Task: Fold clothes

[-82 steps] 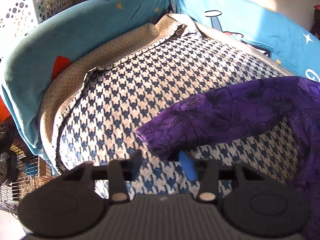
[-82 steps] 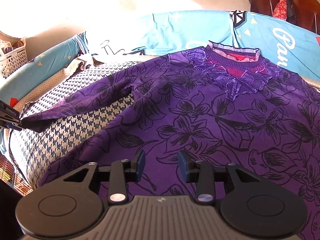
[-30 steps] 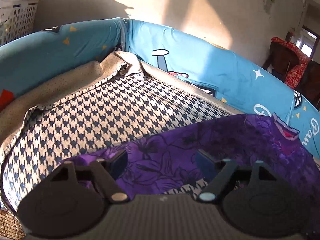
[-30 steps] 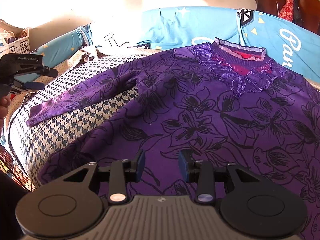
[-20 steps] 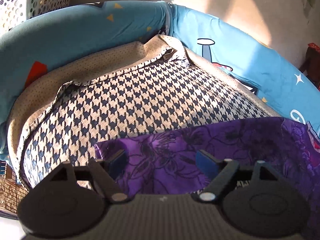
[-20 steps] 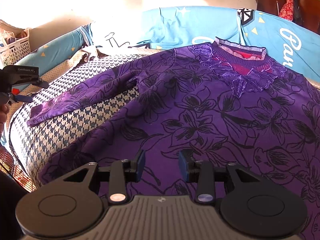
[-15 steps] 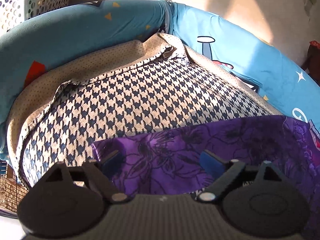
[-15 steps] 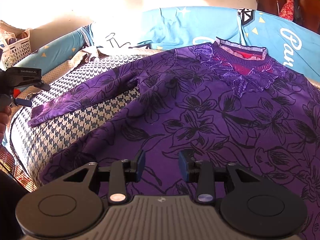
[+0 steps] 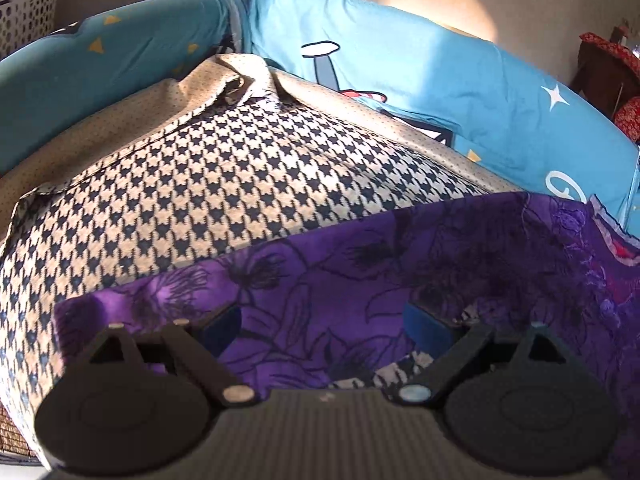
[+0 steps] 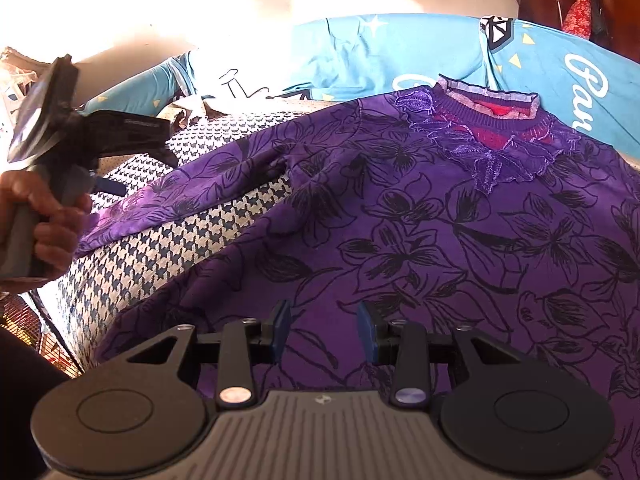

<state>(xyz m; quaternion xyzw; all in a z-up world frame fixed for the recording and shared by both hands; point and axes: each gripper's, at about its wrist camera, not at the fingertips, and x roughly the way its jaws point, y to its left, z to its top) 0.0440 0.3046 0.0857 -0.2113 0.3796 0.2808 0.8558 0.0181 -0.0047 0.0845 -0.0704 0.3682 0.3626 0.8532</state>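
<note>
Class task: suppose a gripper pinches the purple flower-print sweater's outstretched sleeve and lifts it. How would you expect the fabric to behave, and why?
The purple flower-print sweater is probably floppy: its sleeve lies limp, following the houndstooth cushion beneath. Lifted, the sleeve would likely drape and tug the body along. The ruffled lace collar looks delicate and may snag. The open left hand-held gripper sits over the sleeve.

A houndstooth navy-and-cream cloth [image 9: 224, 200] covers the middle, its beige dotted underside [image 9: 132, 120] folded out at ten o'clock. A blue cartoon-print sheet [image 9: 420, 68] curves behind it. A white perforated plastic basket [image 9: 24, 12] stands at eleven o'clock.
</note>
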